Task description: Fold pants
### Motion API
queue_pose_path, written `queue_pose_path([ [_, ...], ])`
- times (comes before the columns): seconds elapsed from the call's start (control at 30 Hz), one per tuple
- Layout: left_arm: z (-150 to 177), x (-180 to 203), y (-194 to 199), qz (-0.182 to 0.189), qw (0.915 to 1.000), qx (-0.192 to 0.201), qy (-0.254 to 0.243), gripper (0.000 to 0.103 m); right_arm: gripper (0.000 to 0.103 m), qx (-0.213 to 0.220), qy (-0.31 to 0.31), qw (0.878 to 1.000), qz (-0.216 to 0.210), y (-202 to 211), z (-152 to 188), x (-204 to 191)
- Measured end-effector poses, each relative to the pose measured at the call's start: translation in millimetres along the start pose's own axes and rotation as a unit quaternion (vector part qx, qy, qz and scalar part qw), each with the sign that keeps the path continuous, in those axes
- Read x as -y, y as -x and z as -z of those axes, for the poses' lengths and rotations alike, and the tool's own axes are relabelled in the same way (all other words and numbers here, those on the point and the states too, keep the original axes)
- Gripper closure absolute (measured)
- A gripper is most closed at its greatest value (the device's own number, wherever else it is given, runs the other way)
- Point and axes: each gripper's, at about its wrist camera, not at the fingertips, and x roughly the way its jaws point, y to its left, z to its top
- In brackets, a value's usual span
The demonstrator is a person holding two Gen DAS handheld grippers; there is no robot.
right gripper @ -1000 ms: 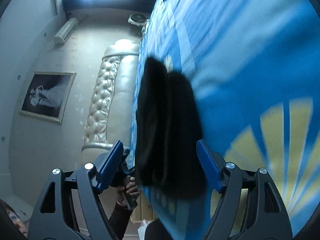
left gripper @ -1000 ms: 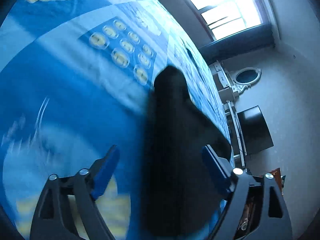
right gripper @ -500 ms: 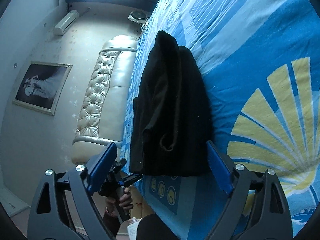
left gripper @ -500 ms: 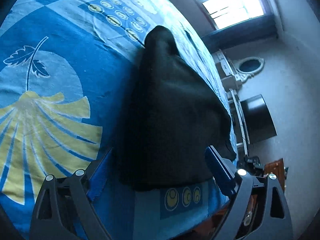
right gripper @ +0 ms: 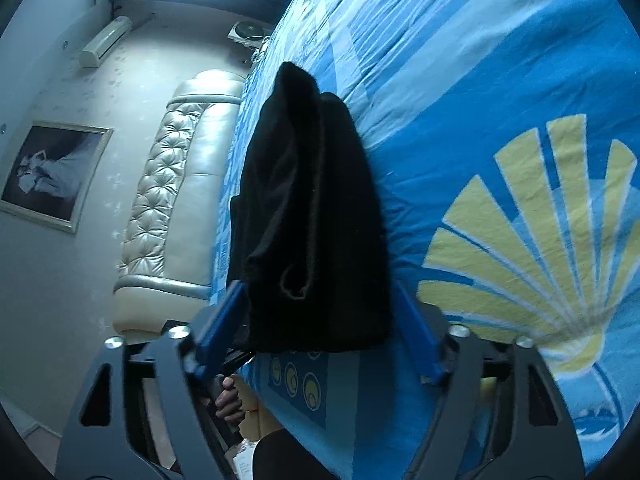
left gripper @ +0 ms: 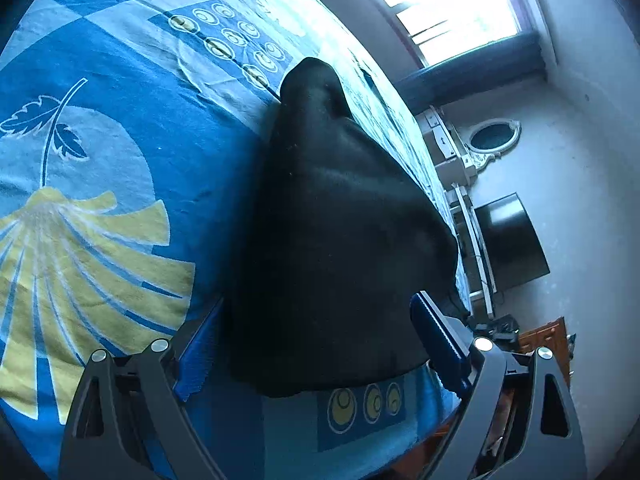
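Note:
The black pants [left gripper: 332, 232] lie folded in a thick stack on the blue patterned bedspread [left gripper: 120, 128], near the bed's edge. My left gripper [left gripper: 316, 348] is open, its blue fingers on either side of the stack's near end, holding nothing. In the right wrist view the same pants [right gripper: 316, 220] show layered folds and a hem opening facing me. My right gripper [right gripper: 320, 332] is open too, its fingers straddling the near end of the stack.
The bedspread [right gripper: 500, 120] has a yellow fan print. A padded cream headboard [right gripper: 176, 200] and a framed picture [right gripper: 48, 176] show on the wall. A dark screen [left gripper: 512, 240] and an oval mirror [left gripper: 494, 138] stand by the far wall under a bright window.
Both grippers have drawn back and steadied, then closed in toward the stack's near end. The pants lie still.

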Motion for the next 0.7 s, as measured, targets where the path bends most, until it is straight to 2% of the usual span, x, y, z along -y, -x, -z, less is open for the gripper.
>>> queue_pose_path([
  [0.07, 1.1, 4.7, -3.7, -0.007, 0.9999, -0.001, -0.014, 0.015, 0.014, -0.005, 0.018, 1.0, 0.021, -8.4, 3.8, -9.3],
  [0.1, 1.9, 7.8, -5.6, -0.013, 0.9996, 0.0, -0.024, 0.015, 0.017, -0.009, 0.028, 0.999, 0.026, -12.5, 6.2, -13.3],
  [0.13, 2.9, 10.1, -6.1, -0.019, 0.9993, -0.001, -0.032, 0.015, 0.022, -0.016, 0.038, 0.999, 0.034, -18.2, 9.6, -16.6],
  [0.17, 5.0, 14.1, -6.9, -0.026, 0.9988, -0.001, -0.041, 0.018, 0.034, -0.018, 0.043, 0.998, 0.05, -20.3, 11.0, -17.4],
  [0.2, 5.5, 17.1, -8.0, -0.038, 0.998, -0.002, -0.05, 0.027, 0.041, -0.016, 0.049, 0.997, 0.062, -21.5, 12.7, -18.1],
  [0.23, 5.3, 17.7, -9.1, -0.039, 0.9978, -0.004, -0.054, 0.035, 0.043, -0.015, 0.049, 0.997, 0.061, -21.0, 12.9, -16.9],
  [0.33, 1.2, 10.3, -8.3, -0.03, 0.9989, -0.006, -0.037, 0.041, 0.052, -0.018, 0.035, 0.998, 0.04, -18.4, 12.5, -10.6],
  [0.5, 2.2, 6.4, -6.2, -0.04, 0.998, -0.005, -0.048, 0.044, 0.061, -0.018, 0.021, 1.0, 0.003, -16.4, 12.2, -0.3],
  [0.7, 3.6, 10.5, -7.8, -0.054, 0.9971, -0.005, -0.054, 0.045, 0.063, -0.014, 0.019, 1.0, -0.014, -16.1, 11.8, 0.0],
])
